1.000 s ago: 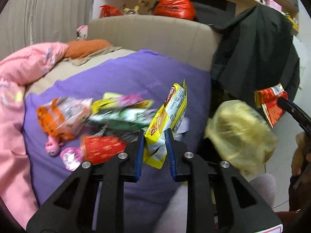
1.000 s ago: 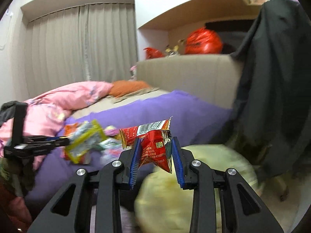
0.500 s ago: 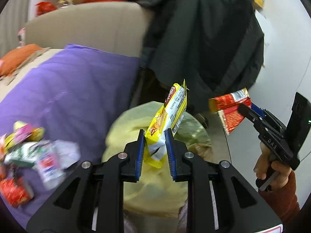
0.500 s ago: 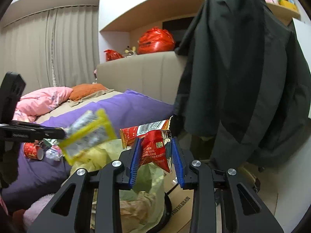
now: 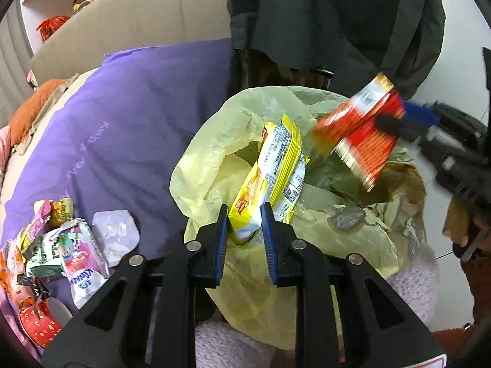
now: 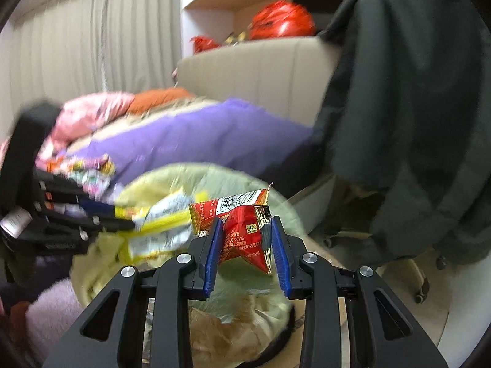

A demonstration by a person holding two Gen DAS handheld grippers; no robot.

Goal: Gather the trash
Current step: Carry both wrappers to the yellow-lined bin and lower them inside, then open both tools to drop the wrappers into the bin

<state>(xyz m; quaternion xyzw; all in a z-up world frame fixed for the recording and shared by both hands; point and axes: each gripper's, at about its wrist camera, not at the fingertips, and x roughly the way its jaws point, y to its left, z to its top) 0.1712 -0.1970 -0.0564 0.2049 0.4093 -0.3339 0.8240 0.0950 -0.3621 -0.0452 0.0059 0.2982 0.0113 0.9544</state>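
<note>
With the left claw [image 5: 244, 231] clamped on a yellow crinkled snack wrapper [image 5: 270, 171] and the right claw [image 6: 247, 253] on a red foil wrapper [image 6: 242, 230], both hung unreleased over the yellow plastic-lined bin [image 5: 208, 153], while a pile of mixed wrappers [image 5: 58, 245] remained on the purple bed cover's [image 5: 138, 122] lower-left edge.

I see a bed [image 5: 147, 116] under a purple sheet [image 5: 129, 141], with a beige padded headboard [image 5: 147, 15] behind it. On the sheet, near the lower left edge of my left view, lies a loose heap of wrappers [image 5: 58, 245]: a white and pink packet, a green and white one, a small gold one and an orange one. A clear plastic tray [image 5: 115, 236] lies just beside them, and a red paper cup [image 5: 43, 325] lies tipped on its side nearer to me. Farther up the bed I make out an orange pillow [image 5: 30, 107] and a pink quilt [image 6: 89, 113].
</note>
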